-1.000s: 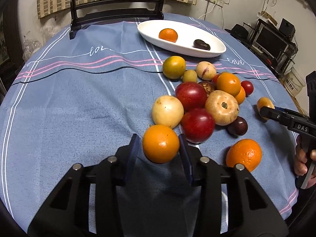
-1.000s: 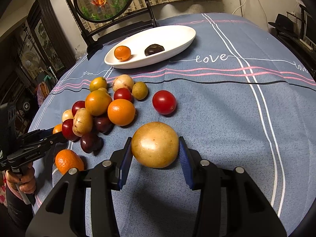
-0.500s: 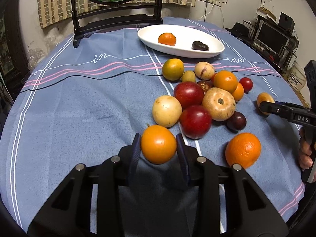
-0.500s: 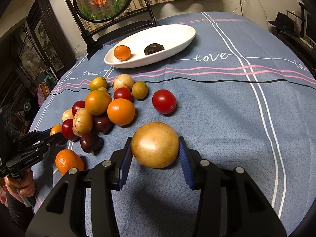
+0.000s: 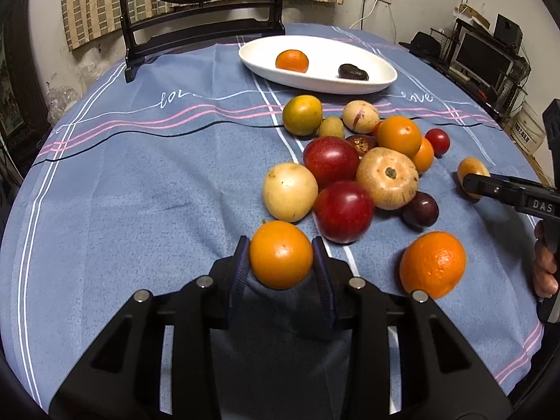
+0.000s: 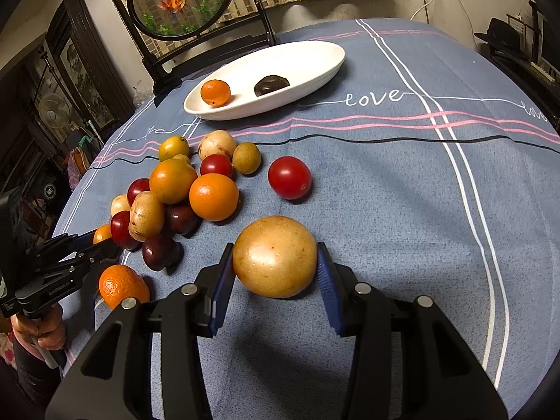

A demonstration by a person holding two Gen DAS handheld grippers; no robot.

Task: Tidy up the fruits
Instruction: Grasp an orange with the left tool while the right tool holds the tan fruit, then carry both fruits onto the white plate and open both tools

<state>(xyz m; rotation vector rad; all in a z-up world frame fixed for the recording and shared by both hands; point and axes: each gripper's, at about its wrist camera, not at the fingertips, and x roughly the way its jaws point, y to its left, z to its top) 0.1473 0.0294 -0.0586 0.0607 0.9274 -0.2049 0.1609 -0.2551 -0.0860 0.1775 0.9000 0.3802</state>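
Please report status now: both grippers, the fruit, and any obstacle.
Left gripper shut on orange. Right gripper shut on yellow fruit. White dish ahead; fruit pile between.

Fruit pile (image 5: 353, 164) blocks the direct way to the dish (image 5: 381, 80).

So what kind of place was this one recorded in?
Probably a lived-in home room: a round table under a blue striped "love" tablecloth, a black-framed round goldfish screen, striped curtains, and a computer monitor on cluttered shelving.
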